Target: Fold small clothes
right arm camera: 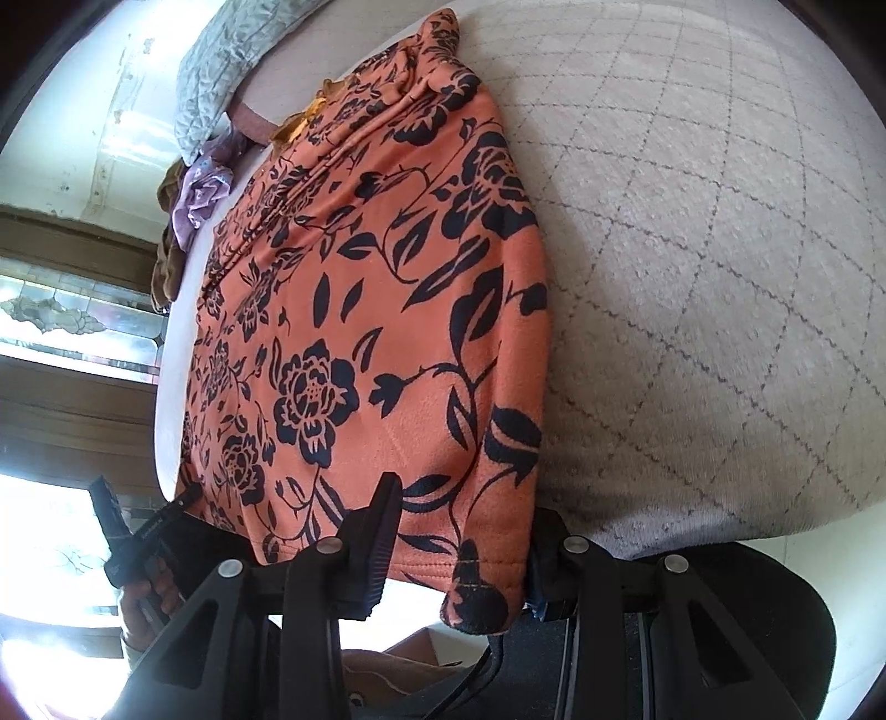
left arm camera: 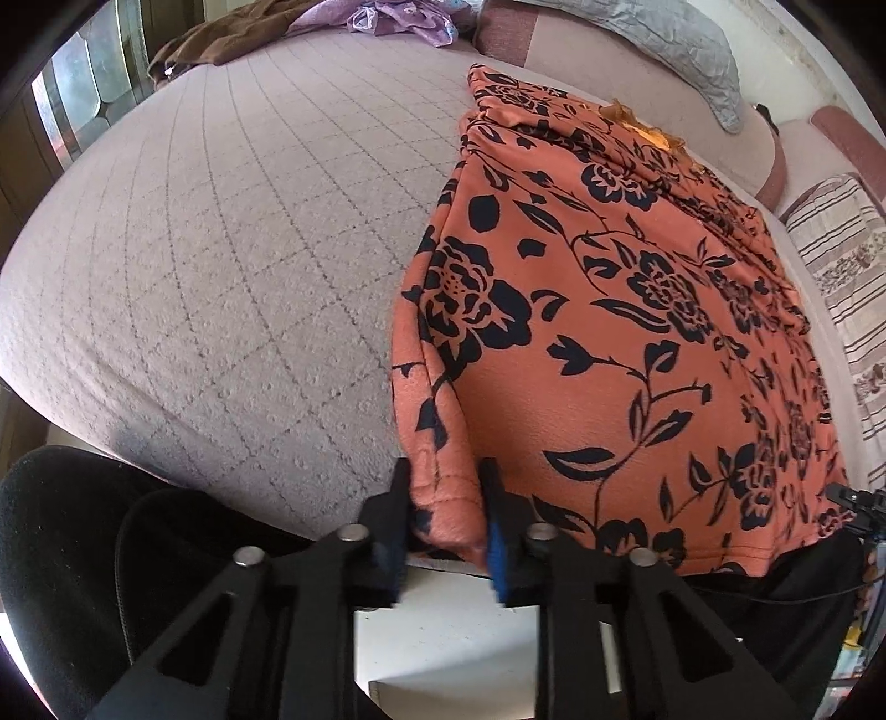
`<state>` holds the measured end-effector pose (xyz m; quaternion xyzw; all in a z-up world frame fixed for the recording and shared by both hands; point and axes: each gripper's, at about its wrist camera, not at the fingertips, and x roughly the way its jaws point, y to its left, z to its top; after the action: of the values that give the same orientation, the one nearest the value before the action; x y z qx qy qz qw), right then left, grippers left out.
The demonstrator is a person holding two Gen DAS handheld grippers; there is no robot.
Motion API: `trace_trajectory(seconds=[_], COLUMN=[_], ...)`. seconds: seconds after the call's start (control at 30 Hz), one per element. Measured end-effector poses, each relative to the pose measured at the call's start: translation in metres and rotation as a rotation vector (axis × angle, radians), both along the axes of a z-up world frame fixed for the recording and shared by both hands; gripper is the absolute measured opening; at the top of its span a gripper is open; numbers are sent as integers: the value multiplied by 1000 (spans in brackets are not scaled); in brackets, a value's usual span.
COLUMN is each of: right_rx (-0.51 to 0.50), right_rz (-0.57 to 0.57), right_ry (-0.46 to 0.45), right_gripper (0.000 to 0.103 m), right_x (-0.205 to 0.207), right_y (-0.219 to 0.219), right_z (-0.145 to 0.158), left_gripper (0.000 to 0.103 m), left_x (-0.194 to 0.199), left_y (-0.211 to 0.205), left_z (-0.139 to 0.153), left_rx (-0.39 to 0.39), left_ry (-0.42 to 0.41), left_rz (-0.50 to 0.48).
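An orange garment with a black flower print (left arm camera: 609, 310) lies flat on the grey quilted bed cover (left arm camera: 221, 249), and its near hem hangs over the bed's front edge. My left gripper (left arm camera: 444, 498) is shut on the garment's near left corner, with a fold of cloth pinched between the pads. In the right wrist view the same garment (right arm camera: 360, 332) fills the middle. My right gripper (right arm camera: 468, 509) stands open around the near right corner. The hem lies flat between the wide-apart jaws, with one finger over the cloth and the other at its edge.
A grey quilted pillow (left arm camera: 681, 50) and a pink bolster (left arm camera: 725, 144) lie at the head of the bed. Purple cloth (left arm camera: 398, 16) and brown cloth (left arm camera: 232, 39) are heaped at the far side. Striped bedding (left arm camera: 841, 266) lies on the right. The person's black clothing (left arm camera: 66, 554) is below the bed edge.
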<state>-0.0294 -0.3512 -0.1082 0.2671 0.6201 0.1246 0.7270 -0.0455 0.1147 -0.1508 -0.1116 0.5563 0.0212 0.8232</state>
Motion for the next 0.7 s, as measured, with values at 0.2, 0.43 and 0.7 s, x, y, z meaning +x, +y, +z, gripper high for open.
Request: trace_trajectory(seconds=[0.2,0.43,0.7], right_rx=[-9,7,13], right_rz=[19,-17,-11], right_ry=[-15,-29,-116], right_gripper=[35,31,9], right_x=[-2,-5,-7], right_y=[1,-11,-12], right_z=[2,5,28], left_gripper=[17,49,7], left_x=[-4,-10,-13], left_y=[2,0,5], left_z=[1,-2,31], left_rx=[-23,-50,-63], left_ry=[3,-1,-79], left_rz=[9,13,9])
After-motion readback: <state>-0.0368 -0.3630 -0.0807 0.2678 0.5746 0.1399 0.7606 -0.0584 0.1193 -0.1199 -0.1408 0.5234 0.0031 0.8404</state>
